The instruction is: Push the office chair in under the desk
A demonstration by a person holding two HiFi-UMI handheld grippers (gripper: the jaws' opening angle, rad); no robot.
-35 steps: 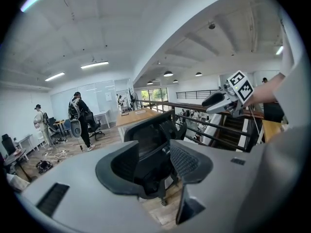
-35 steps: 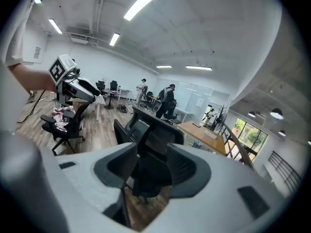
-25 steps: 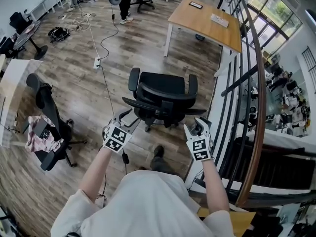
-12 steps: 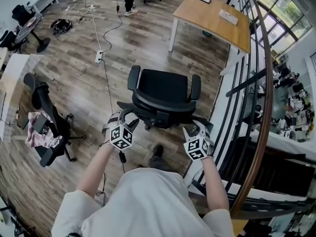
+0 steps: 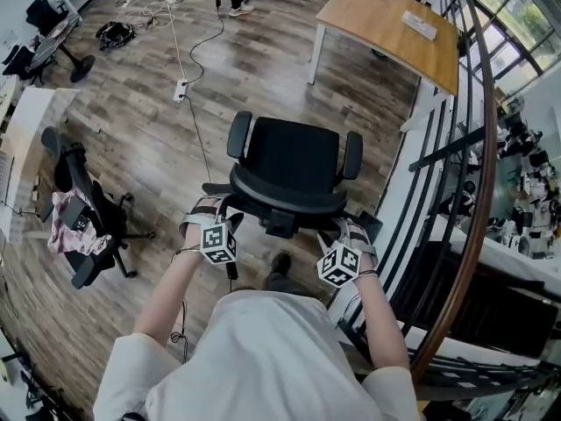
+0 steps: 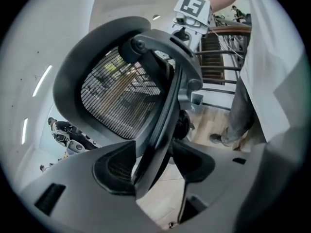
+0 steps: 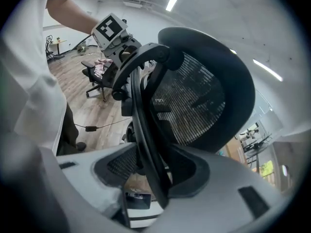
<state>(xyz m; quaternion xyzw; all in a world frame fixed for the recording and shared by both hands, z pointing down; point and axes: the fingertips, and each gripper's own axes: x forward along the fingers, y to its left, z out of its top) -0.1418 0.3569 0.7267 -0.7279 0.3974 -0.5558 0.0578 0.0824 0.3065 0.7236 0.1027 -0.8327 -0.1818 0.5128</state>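
Your left gripper has its jaws spread wide, and they have just been opening. The dark bar of the backrest frame runs between them, with neither pad clearly pressing on it. Your right gripper stands the same way: jaws apart, the curved frame bar between them, nothing clamped. In the head view both grippers sit at lower centre, one at each side of the back of the office chair. The chair stands on open floor in mid frame, with its seat facing away from you.

This looks like the step of taking hold before the push. The next move calls for closing on the frame, or bracing against it, evenly on both sides, so the chair rolls straight and doesn't swivel.

The desk is at upper right, well apart from the chair, with a white leg at its near left corner. A railing runs close along the right side, so keep the chair off it. A cable and power strip lie on the floor to the chair's upper left, where the casters could snag.
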